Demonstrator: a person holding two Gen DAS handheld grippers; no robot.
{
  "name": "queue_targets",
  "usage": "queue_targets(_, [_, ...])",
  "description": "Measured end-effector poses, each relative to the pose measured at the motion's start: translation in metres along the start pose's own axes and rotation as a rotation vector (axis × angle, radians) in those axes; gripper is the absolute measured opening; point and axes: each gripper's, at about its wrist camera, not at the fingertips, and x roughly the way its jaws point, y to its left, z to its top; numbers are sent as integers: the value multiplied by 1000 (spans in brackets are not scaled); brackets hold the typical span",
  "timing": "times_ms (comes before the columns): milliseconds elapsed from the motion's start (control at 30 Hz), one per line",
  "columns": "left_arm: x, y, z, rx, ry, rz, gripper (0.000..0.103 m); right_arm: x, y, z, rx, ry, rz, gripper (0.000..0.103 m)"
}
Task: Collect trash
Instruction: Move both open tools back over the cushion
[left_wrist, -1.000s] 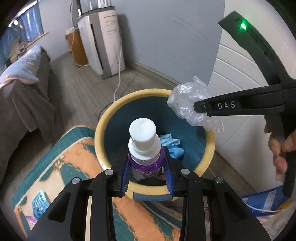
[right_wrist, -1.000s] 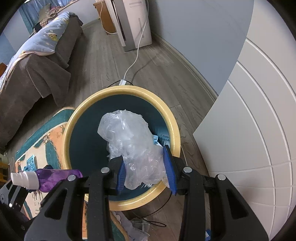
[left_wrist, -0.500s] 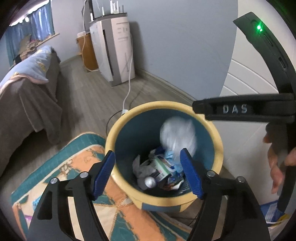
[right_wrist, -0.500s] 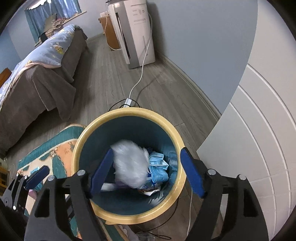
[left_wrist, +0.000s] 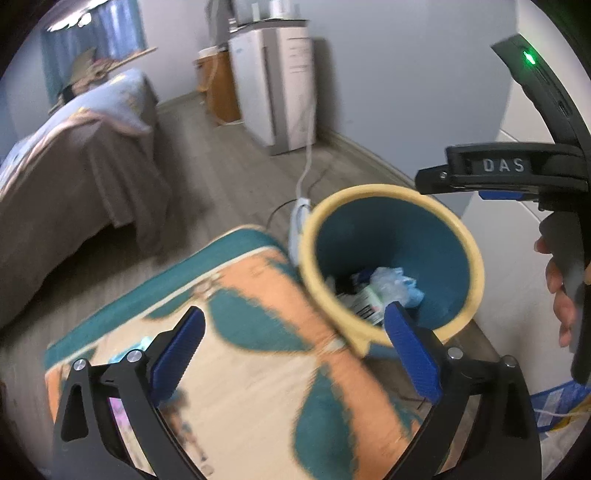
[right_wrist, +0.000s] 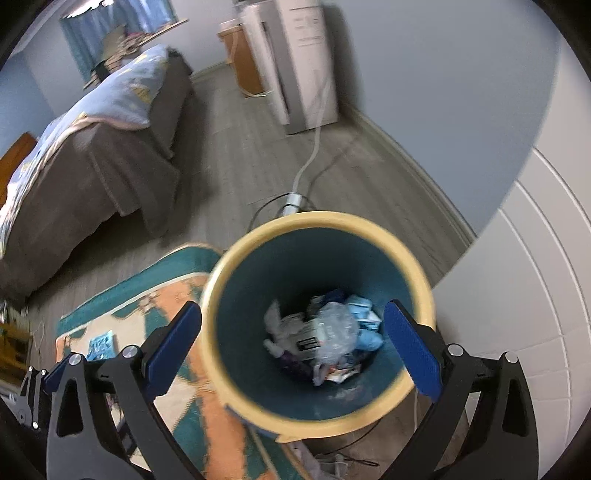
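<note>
A teal trash bin with a yellow rim (right_wrist: 417, 280) stands on the floor by the rug; it also shows in the left wrist view (left_wrist: 476, 258). Inside lie a crumpled clear plastic bag (right_wrist: 334, 325), blue wrappers and a carton; the bag also shows in the left wrist view (left_wrist: 391, 284). My right gripper (right_wrist: 291, 347) is open and empty above the bin. My left gripper (left_wrist: 295, 350) is open and empty over the rug, left of the bin. The right gripper's body (left_wrist: 517, 170) shows at the right of the left wrist view.
A teal and orange rug (left_wrist: 258, 332) lies left of the bin, with a small blue packet (right_wrist: 101, 343) on it. A bed with a brown cover (right_wrist: 74, 155) is at the left. A white appliance (right_wrist: 303, 62) and its cable stand by the wall. A white door (right_wrist: 535, 295) is at the right.
Both grippers opened and dropped the purple bottle and the plastic bag into the bin. Both have since pulled back; the left has swung left over the rug.
</note>
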Motion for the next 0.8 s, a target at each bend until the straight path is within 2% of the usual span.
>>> queue_targets(467, [-50, 129, -56, -168, 19, 191, 97, 10, 127, -27, -159, 50, 52, 97])
queue_targets(800, [-78, 212, -87, -303, 11, 299, 97, 34, 205, -64, -297, 110, 58, 97])
